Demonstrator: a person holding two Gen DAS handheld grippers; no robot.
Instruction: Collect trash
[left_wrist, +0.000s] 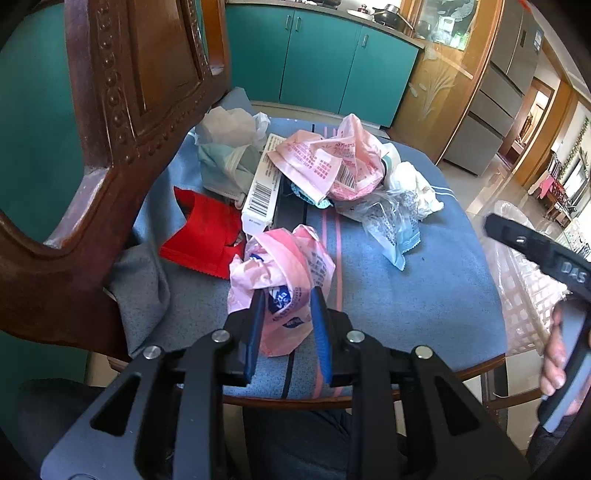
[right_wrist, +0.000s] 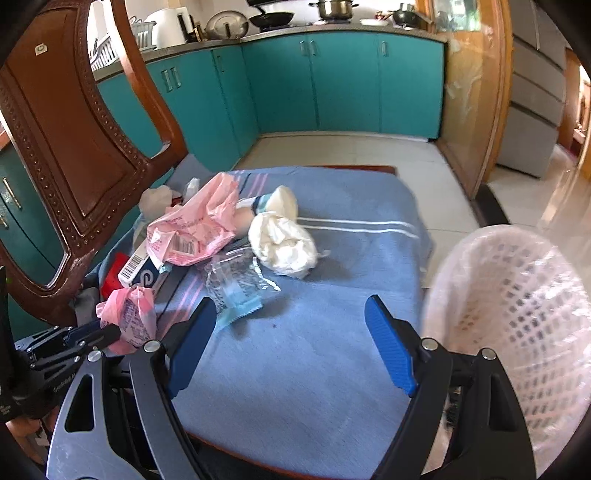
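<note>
Trash lies piled on a chair's blue striped cushion (right_wrist: 314, 369). A small crumpled pink bag (left_wrist: 280, 266) sits between the blue pads of my left gripper (left_wrist: 288, 295), which press on both its sides; the right wrist view shows the same bag (right_wrist: 129, 314) at the left gripper's tips (right_wrist: 107, 332). Behind it lie a larger pink bag (left_wrist: 332, 158), a white barcoded box (left_wrist: 262, 184), a red packet (left_wrist: 207, 236), a clear wrapper (right_wrist: 236, 284) and a white paper wad (right_wrist: 284, 243). My right gripper (right_wrist: 291, 304) hangs open over bare cushion, holding nothing.
A pale pink mesh basket (right_wrist: 517, 314) stands just off the seat's right edge, beside the right gripper. The carved wooden chair back (left_wrist: 122, 129) rises close on the left. Teal cabinets (right_wrist: 332, 81) and tiled floor lie beyond. A hand (left_wrist: 554, 365) grips the right tool.
</note>
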